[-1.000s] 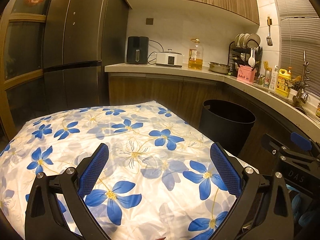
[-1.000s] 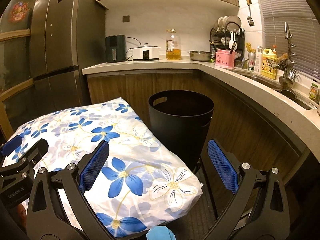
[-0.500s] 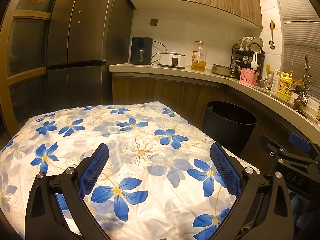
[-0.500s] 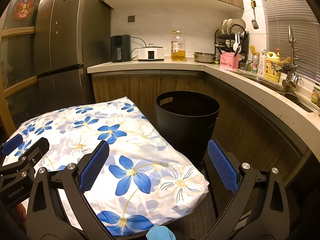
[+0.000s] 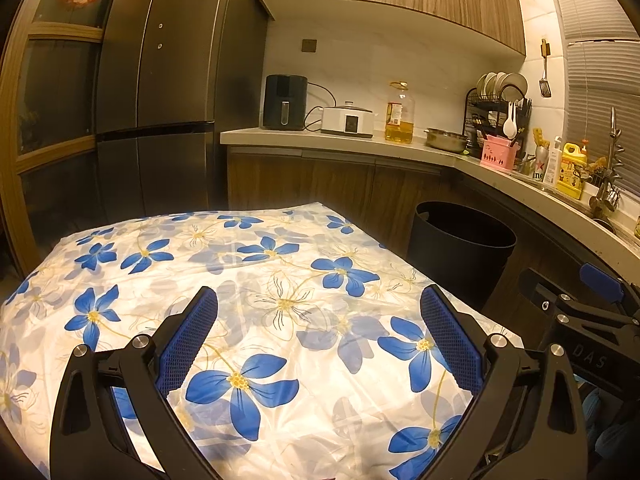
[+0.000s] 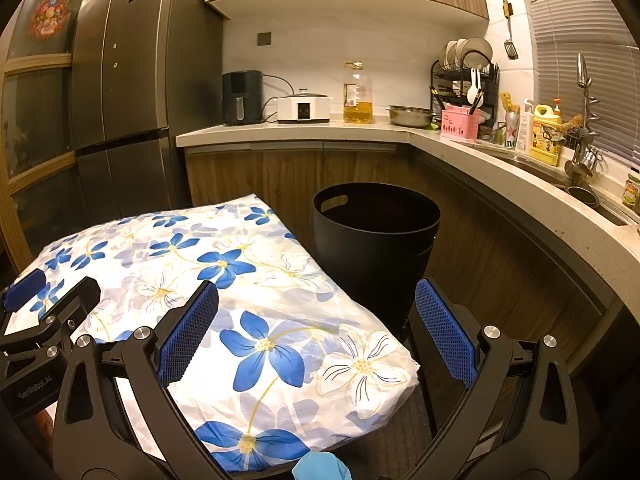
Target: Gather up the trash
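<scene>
Both claws, left claw (image 5: 320,336) and right claw (image 6: 316,328), hover released over the flowered bench (image 5: 280,280), likely scouting trash for the nearby bin (image 6: 376,236).

Table (image 5: 496,326) under floral tablecloth (image 5: 256,280)

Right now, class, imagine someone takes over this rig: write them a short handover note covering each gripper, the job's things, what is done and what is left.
Left gripper: jaws open, holding nothing, above the flowered cloth.
Right gripper: jaws open, holding nothing, over the cloth's corner nearest the black bin.
Bin stands on the floor beside the cloth-covered surface, against the cabinets; what is inside it cannot be seen.
No trash shows on the cloth.
Done: nothing visible. Left: find trash, pick it up, drop it in the bin.
</scene>
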Motion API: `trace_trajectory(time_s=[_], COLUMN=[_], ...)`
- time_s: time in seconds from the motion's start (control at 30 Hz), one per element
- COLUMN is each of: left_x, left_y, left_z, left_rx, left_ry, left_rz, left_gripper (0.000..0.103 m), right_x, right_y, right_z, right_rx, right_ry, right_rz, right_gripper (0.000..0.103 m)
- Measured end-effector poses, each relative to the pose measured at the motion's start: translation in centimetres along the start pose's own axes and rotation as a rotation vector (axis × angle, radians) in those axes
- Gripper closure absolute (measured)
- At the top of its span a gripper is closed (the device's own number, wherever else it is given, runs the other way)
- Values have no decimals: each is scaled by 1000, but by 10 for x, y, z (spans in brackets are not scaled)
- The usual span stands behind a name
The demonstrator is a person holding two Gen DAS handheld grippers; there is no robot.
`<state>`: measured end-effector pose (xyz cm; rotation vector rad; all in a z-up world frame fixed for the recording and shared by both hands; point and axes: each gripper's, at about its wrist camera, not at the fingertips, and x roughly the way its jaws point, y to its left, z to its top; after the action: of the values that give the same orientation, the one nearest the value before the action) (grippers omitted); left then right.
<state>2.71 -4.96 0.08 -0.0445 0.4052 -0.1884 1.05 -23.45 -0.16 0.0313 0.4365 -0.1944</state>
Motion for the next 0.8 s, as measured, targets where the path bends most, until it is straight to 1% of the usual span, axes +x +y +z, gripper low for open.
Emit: trace_trajectory(time_s=[0.8], left_x=[0], left_y=[1], left_z=[-1], left_rx=[6], left_ry=[0], left_rz=[6], left_gripper=[6], right_x=[0], right_y=[1], right_z=[-1], right_rx=[-1], right_ry=[0], right_rz=[1], right_gripper=[5])
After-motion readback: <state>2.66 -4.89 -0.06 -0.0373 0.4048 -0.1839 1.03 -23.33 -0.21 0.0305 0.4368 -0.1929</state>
